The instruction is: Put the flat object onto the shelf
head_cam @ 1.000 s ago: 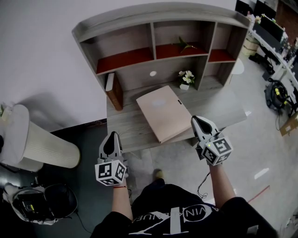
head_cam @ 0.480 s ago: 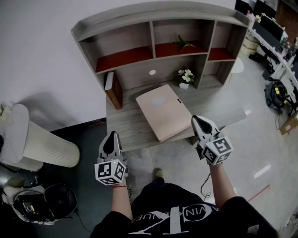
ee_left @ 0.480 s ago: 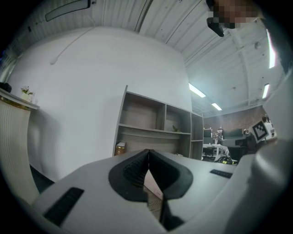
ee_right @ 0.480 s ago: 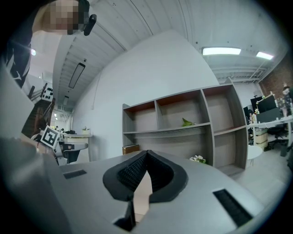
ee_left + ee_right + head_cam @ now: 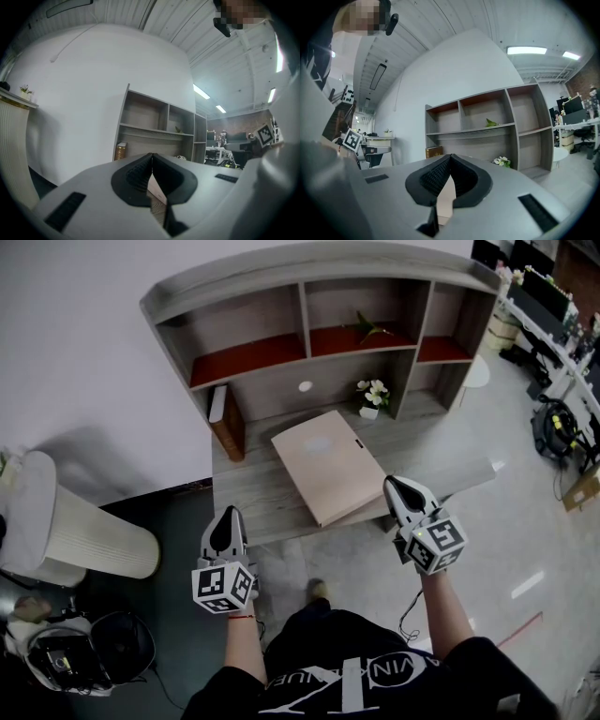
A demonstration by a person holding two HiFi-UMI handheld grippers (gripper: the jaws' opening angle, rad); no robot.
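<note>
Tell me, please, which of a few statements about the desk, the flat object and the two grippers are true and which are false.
1. The pink flat object lies on the desk, not on the shelf. True.
2. The right gripper is clamped on the flat object. False: its jaws are shut with nothing between them.
3. The left gripper has its jaws wide apart. False: they are shut, and it holds nothing.
4. A small pot of white flowers stands at the back of the desk. True.
5. The book lies flat in the upper middle compartment. False: it stands at the desk's left end, below the shelf boards.
</note>
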